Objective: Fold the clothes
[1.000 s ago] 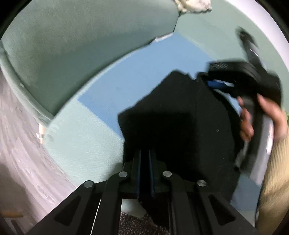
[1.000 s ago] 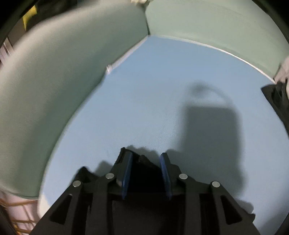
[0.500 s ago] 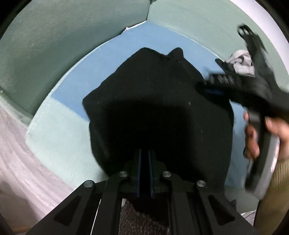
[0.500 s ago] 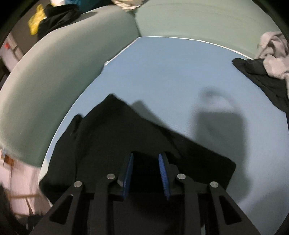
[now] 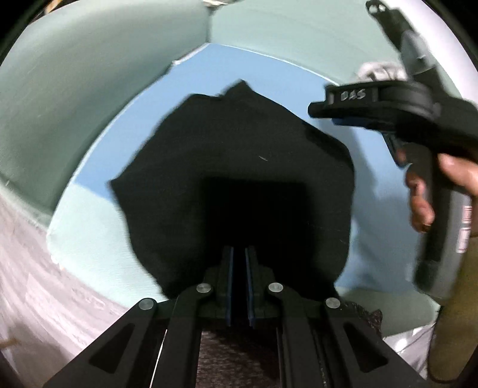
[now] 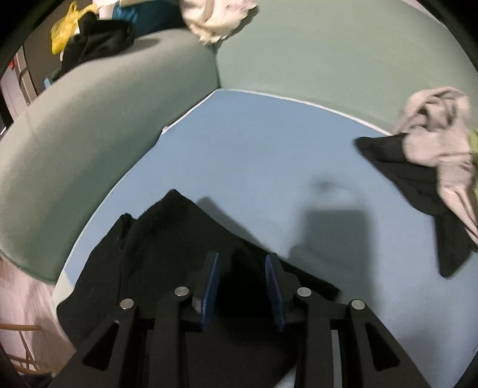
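In the left wrist view, the left gripper (image 5: 238, 268) is seen nearest, pointed steeply down. Its blue pads are drawn almost together, and the edge of the black garment (image 5: 239, 167) is pinched between them. From this grip the garment is spread away over the light blue sheet (image 5: 269, 74) that covers the seat of a pale green sofa (image 5: 89, 74). At the right side of the same view, the right gripper (image 5: 337, 115) is held above the garment's far right edge by a hand (image 5: 427, 194), with a beige sleeve (image 5: 454, 313) below it.

In the right wrist view, the right gripper (image 6: 242, 262) is seen with its jaws apart at a middle width and opening. The black garment (image 6: 167, 238) lies under and between the blue pads (image 6: 210, 283), but it cannot be told if the cloth is still touched by them. Its pointed corner is directed toward the sofa back.

Farther on the sheet, well apart at the right, a grey cloth (image 6: 439, 140) is piled on another black cloth (image 6: 418, 185). On top of the sofa back, a white cloth (image 6: 215, 18), a dark cloth (image 6: 95, 44) and something yellow (image 6: 64, 32) are seen.
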